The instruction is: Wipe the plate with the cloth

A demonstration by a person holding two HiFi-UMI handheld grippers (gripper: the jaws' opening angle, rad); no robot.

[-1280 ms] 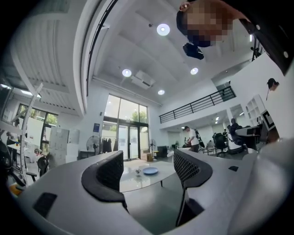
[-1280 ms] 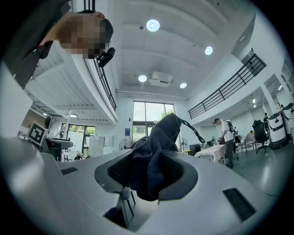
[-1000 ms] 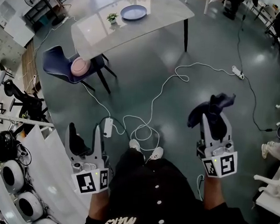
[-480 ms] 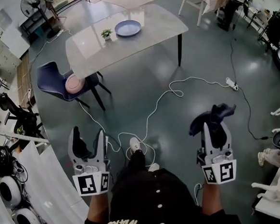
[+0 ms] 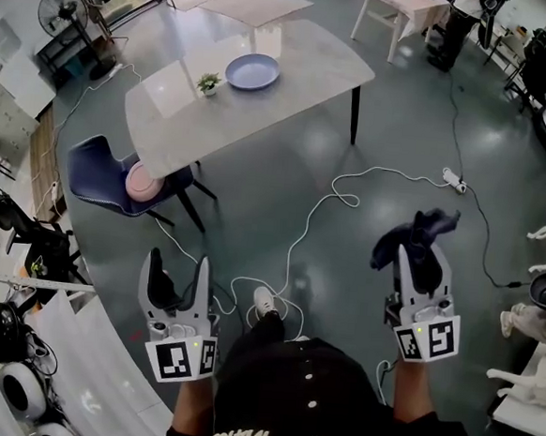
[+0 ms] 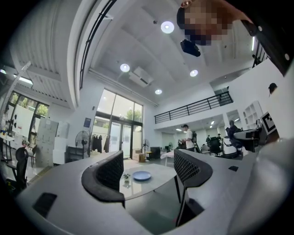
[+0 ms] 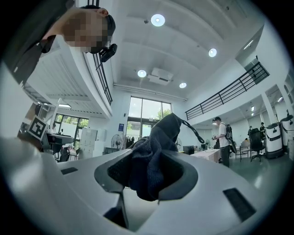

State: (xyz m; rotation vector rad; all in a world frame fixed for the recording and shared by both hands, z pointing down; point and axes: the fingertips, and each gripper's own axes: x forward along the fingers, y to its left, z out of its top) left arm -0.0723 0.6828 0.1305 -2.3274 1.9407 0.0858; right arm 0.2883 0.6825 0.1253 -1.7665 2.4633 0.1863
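**Cloth in the right gripper, plate well away on the table**

Head view: a grey-green floor fills the room, crossed by a looping white cable (image 5: 323,203). A pale table (image 5: 293,82) stands at the top of the view. The blue plate (image 5: 253,71) lies flat on it, closer to the far long edge than to the near one (being round, it has no long axis to speak of). A small potted plant (image 5: 208,83) sits just beside the plate, on the side of the table's left end. A dark blue chair (image 5: 94,165) with a pink cushion (image 5: 144,182) stands at the table's near left corner. The left gripper (image 5: 178,276) is held low, well apart from the table, its jaws spread. The right gripper (image 5: 420,263) carries the dark cloth (image 5: 411,231), bunched lengthwise along the jaws, its free end poking past the tips and away from the person.

Left gripper view: the jaws stand apart with nothing between them. The plate and plant show far off through the gap.

Right gripper view: the jaws are clamped on the cloth, which rises upright out of them as a crumpled wad, with a thin loop trailing off its top to the right. A person (image 7: 223,138) stands in the background.
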